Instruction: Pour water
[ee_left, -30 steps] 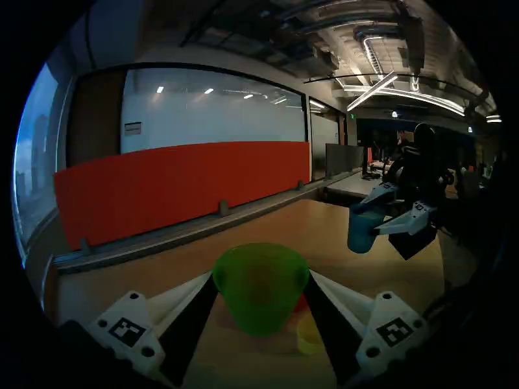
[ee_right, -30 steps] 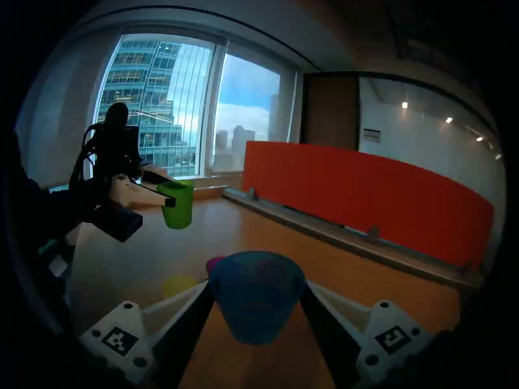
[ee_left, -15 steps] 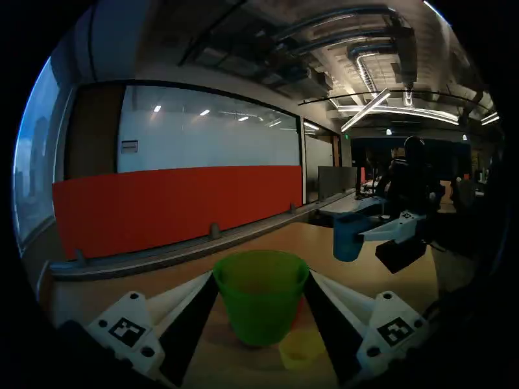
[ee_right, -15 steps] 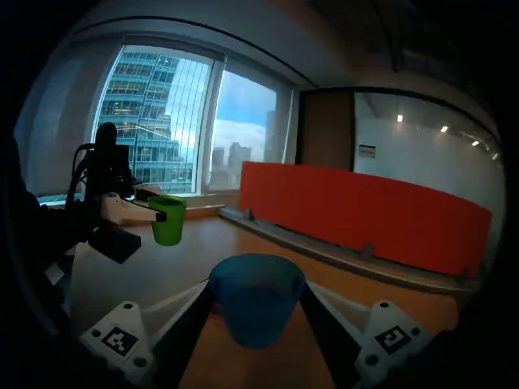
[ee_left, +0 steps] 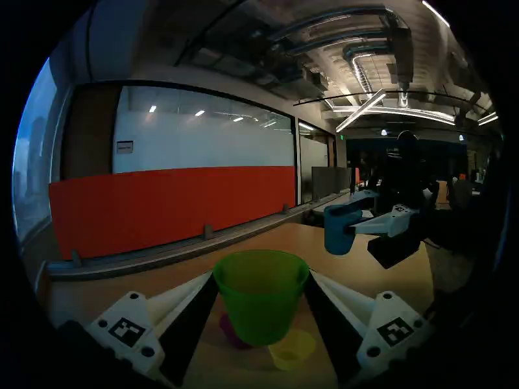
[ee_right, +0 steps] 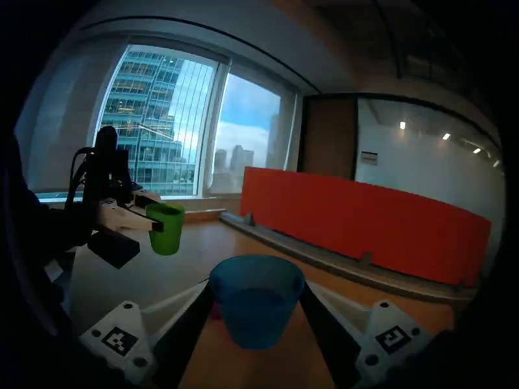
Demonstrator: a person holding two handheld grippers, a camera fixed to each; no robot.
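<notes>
Wooden table [ee_right: 207, 243], orange partition [ee_right: 363, 214], tall windows [ee_right: 188, 123], ceiling light strips [ee_left: 363, 110]

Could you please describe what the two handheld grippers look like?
Both the left gripper and right gripper have white wedge-shaped fingers lined black inside, each bearing a square black-and-white marker. Seen from afar, the body behind is black with a dark cable.
</notes>
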